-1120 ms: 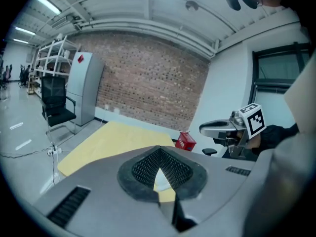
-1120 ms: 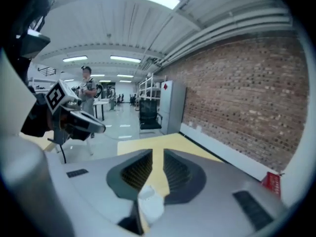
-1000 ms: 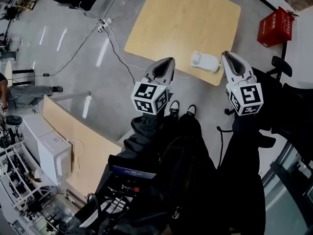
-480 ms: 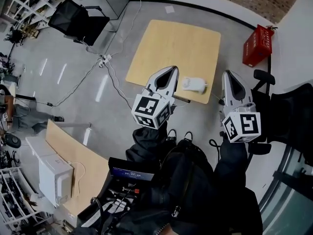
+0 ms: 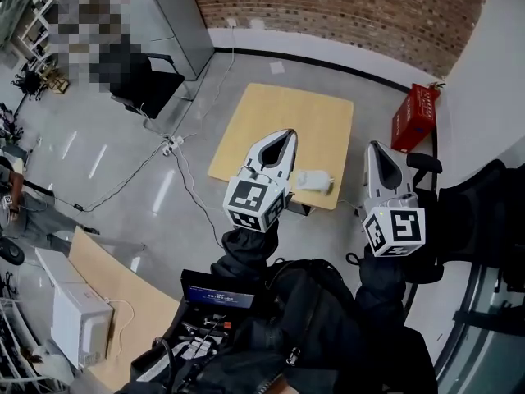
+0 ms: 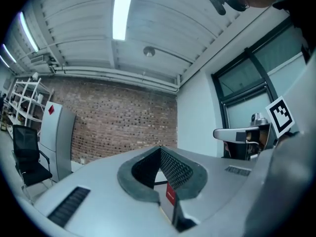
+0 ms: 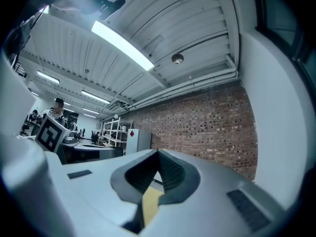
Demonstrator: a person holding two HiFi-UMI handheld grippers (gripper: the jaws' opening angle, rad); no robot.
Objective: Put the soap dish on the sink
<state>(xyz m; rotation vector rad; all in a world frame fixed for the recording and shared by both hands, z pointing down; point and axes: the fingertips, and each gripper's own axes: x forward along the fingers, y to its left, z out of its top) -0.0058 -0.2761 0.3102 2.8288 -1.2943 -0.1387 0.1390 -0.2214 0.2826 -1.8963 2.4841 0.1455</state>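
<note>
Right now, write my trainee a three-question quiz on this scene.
1. True or false: the white plastic object lies on the light wooden square table.
2. Where does the red plastic crate stand? A: on the table. B: on the grey floor by the white wall. C: between a gripper's fingers.
3. Fill in: the left gripper and the right gripper both have their fingers ____, with nothing between them.

Key: 1 true; 2 B; 3 shut.
</note>
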